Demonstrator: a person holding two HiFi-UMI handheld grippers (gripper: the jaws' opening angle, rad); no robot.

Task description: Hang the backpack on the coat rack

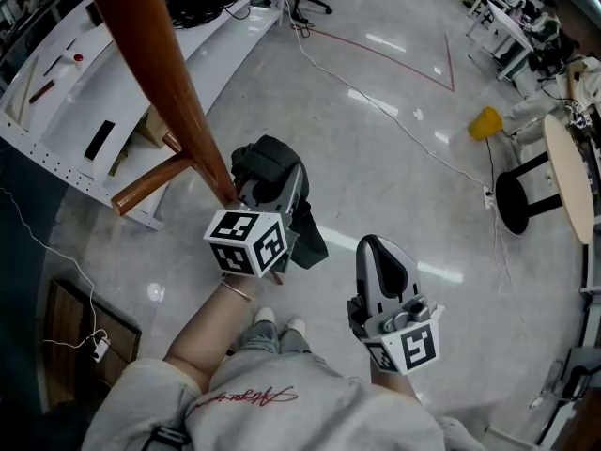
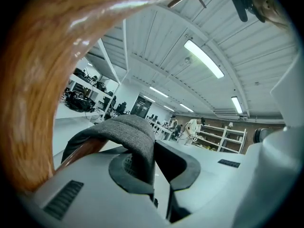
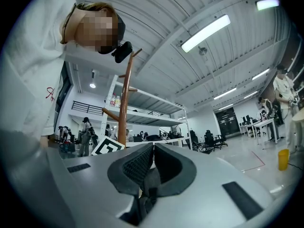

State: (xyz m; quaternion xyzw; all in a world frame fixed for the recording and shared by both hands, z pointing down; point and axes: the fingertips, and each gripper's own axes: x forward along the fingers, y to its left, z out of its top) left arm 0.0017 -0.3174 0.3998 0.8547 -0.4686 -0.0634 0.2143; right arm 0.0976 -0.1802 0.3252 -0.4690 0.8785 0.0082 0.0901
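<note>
Since the left gripper (image 1: 268,194) is clenched on the dark grey fabric backpack (image 1: 270,158) by its carry loop (image 2: 130,134), beside the glossy brown wooden coat rack (image 1: 155,64), seat the loop fully over the peg (image 2: 80,154) before releasing. Right gripper (image 1: 380,254) closed, empty.

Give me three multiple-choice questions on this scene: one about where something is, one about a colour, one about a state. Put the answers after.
1. Where is the left gripper?
A. beside the coat rack's pole
B. over the round table
C. down at the floor cable

2. What colour is the small object lying on the floor?
A. red
B. yellow
C. blue

3. How do the right gripper's jaws stand?
A. wide apart
B. shut on a strap
C. shut, empty

Answers: 1 A, the head view shows it close against the wooden pole. 2 B, it is bright yellow. 3 C, its jaws meet with nothing between them.
</note>
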